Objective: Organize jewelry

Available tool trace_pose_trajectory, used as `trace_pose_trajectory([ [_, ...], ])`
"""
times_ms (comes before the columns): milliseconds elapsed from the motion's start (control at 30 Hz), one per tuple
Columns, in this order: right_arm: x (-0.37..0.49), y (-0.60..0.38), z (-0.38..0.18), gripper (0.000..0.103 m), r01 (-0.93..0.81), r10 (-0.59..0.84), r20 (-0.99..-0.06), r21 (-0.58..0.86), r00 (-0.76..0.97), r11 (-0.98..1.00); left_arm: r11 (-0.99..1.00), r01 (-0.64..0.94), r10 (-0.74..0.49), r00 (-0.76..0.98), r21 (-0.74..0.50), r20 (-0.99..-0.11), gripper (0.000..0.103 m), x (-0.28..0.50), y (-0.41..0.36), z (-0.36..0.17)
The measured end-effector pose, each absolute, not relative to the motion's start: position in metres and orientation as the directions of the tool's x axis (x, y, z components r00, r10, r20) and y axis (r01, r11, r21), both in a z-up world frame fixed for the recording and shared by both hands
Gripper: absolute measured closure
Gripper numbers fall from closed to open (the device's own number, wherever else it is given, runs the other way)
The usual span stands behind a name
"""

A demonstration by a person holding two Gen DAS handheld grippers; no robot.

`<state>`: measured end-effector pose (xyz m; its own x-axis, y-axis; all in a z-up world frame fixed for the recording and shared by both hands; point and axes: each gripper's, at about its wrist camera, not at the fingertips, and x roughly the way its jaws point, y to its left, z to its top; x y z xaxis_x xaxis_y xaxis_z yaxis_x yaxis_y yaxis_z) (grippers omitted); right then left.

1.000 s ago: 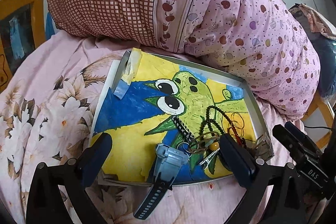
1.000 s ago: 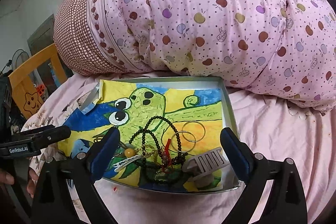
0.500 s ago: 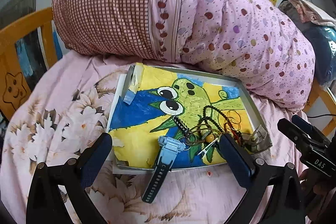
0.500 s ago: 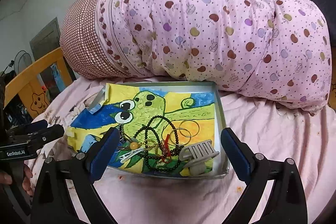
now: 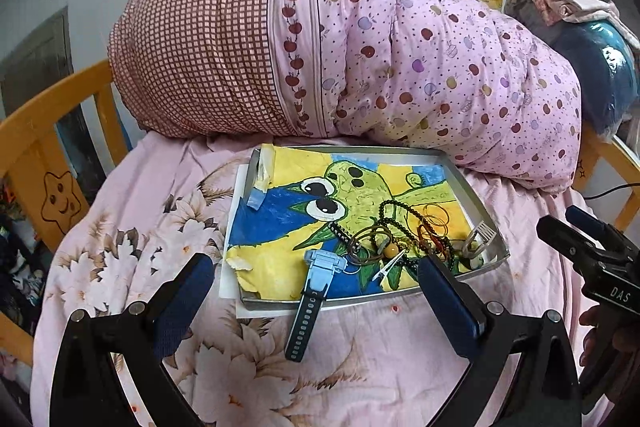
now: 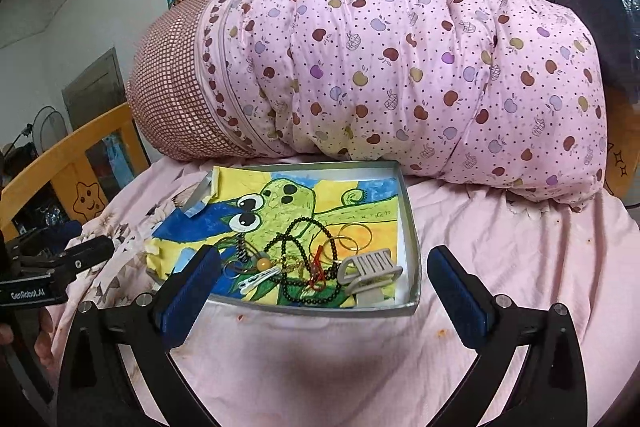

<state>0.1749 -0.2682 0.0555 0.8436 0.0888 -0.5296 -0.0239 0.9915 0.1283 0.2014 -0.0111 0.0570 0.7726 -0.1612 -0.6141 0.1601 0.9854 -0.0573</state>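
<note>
"DAS" on right gripper [image 5: 592,247], "GenRobot.AI" on left gripper [image 6: 60,259]

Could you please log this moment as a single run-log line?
left gripper: open, empty | right gripper: open, empty | tray: jewelry tangled inside | watch: strap hanging over tray's near rim | sorting: none visible

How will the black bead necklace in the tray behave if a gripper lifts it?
The black bead necklace is probably floppy, draping from any pinch. Its loops cross the gold rings and red clip, so it may drag them along.
</note>
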Motion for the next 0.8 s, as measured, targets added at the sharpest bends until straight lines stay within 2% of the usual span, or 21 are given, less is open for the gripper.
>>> trace_pose_trajectory([
  [400,0.126,-0.270,0.053,0.002,-0.034,0.094,-0.504,0.127,0.858,0.991,0.989,0.142,-0.137,0.816,-0.035,-0.561,0.000,0.156,-0.009,0.061],
  [800,0.083,-0.264,0.042,0.002,-0.023,0.098,-0.531,0.146,0.842,0.989,0.993,0.118,-0.108,0.830,-0.017,-0.548,0.000,0.115,-0.007,0.049],
])
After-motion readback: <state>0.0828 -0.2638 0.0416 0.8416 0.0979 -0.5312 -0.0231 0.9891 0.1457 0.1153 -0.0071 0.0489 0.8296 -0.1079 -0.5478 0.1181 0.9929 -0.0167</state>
